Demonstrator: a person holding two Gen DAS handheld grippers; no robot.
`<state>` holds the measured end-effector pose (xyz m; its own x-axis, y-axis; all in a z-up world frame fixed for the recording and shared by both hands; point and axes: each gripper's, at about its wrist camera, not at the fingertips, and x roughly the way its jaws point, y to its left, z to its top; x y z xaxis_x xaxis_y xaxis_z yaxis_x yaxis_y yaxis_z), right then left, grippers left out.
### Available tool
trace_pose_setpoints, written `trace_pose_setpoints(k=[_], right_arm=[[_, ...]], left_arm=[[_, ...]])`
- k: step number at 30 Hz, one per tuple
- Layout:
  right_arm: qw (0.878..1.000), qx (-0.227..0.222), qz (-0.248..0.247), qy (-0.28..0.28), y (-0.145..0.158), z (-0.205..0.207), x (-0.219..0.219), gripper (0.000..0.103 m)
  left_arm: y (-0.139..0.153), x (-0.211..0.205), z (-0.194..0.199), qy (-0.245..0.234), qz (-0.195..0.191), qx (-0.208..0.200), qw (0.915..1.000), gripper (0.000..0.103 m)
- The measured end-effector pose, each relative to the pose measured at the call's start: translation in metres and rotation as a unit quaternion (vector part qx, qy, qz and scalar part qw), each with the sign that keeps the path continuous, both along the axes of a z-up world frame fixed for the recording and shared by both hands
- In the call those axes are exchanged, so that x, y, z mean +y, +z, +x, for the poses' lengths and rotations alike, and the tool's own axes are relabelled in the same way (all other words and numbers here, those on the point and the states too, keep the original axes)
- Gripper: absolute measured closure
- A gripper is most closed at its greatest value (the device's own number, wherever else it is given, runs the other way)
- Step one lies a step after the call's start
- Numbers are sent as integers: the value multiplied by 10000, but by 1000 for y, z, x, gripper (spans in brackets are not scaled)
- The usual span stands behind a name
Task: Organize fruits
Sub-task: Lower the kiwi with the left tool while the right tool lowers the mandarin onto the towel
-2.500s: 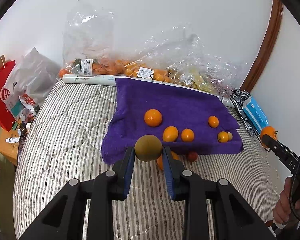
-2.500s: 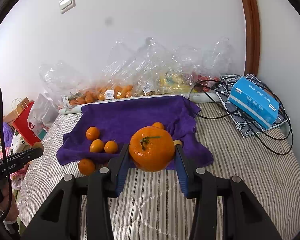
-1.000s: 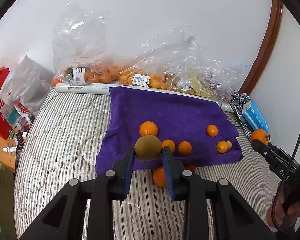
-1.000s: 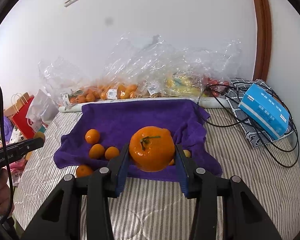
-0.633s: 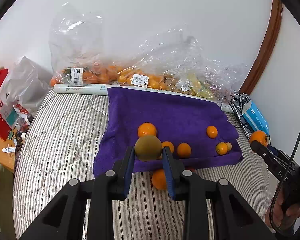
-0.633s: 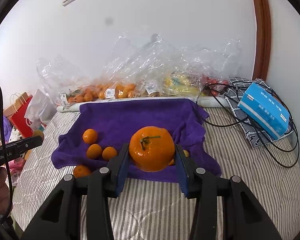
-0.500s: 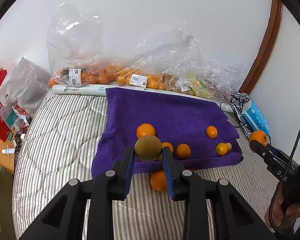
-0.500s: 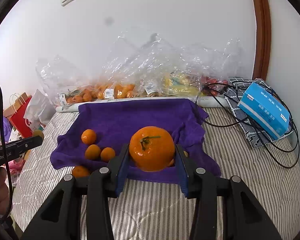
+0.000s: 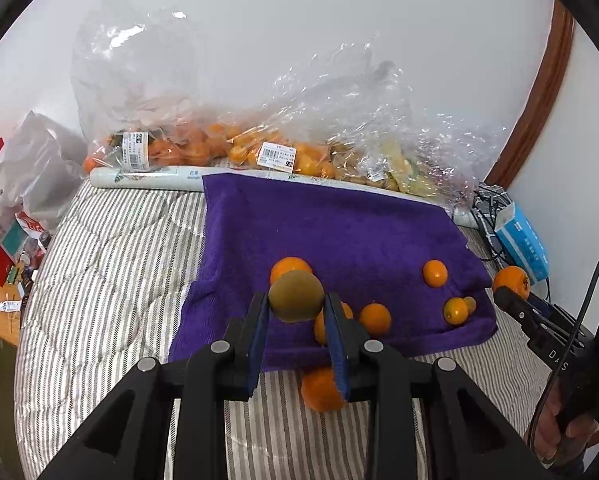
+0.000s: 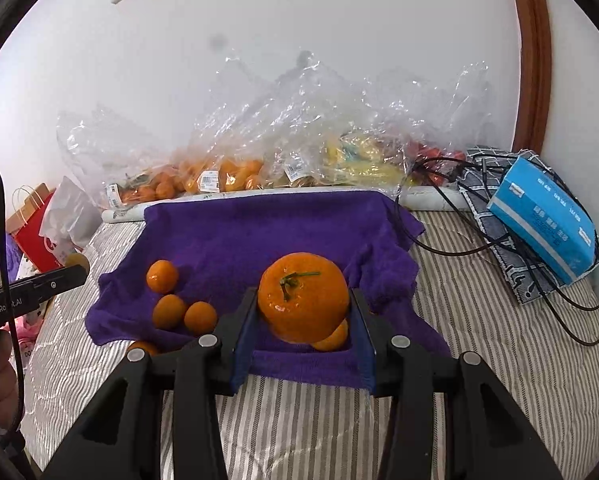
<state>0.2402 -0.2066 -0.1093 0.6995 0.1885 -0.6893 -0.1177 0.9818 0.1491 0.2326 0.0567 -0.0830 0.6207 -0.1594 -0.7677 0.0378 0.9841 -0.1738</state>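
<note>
Altogether two fruits are held above the bed: a brownish-green kiwi (image 9: 296, 295) clamped between the fingers of the left gripper (image 9: 297, 320), and a large orange mandarin (image 10: 302, 297) with a green stem clamped between the fingers of the right gripper (image 10: 303, 328). Both hang over the near edge of one purple towel (image 9: 339, 232) spread on the striped bed (image 9: 111, 264).

In the left wrist view, five small orange fruits lie on the towel: one behind the kiwi (image 9: 287, 266), one partly hidden by the right-hand finger (image 9: 322, 326), one just beside that (image 9: 374, 319), one near the far right edge (image 9: 435, 273), and one at the right front (image 9: 455, 311) with a tiny yellowish fruit (image 9: 470, 303) touching it. One more orange fruit (image 9: 321, 390) sits on the bed, just off the towel's front edge.

Behind the towel, clear plastic bags (image 9: 259, 136) of fruit lean against the wall; their exact number is unclear. One blue tissue box (image 10: 543, 218) lies to the right among black cables (image 10: 459, 240).
</note>
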Motion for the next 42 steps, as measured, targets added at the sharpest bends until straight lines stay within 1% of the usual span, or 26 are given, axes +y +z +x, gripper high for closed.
trace_pose_setpoints(k=[5, 7, 13, 17, 21, 23, 27, 34, 42], right_arm=[[9999, 117, 15, 38, -14, 14, 3, 60], [9999, 153, -14, 52, -19, 18, 5, 60], [9996, 258, -39, 88, -35, 30, 11, 60], [9994, 315, -155, 78, -44, 37, 15, 60], [9991, 384, -110, 113, -53, 39, 17, 60], [9991, 350, -162, 150, -55, 39, 19, 60], [9989, 286, -310, 227, -55, 41, 26, 60], [9986, 183, -397, 312, -52, 41, 33, 60], [9983, 339, -365, 300, -56, 40, 28, 60]], left_arm=[[-17, -4, 11, -63, 48, 151, 9999, 76], [-22, -3, 17, -57, 0, 202, 9998, 76], [-32, -5, 32, -75, -24, 260, 9996, 76], [-40, -7, 39, -86, -7, 315, 9995, 76], [-46, -10, 45, -69, 14, 359, 9993, 76], [-50, -10, 48, -56, 33, 388, 9992, 76], [-55, -9, 51, -47, -56, 448, 9990, 76], [-62, -9, 53, -57, -86, 526, 9986, 76], [-70, -9, 55, -4, -163, 695, 9974, 76]])
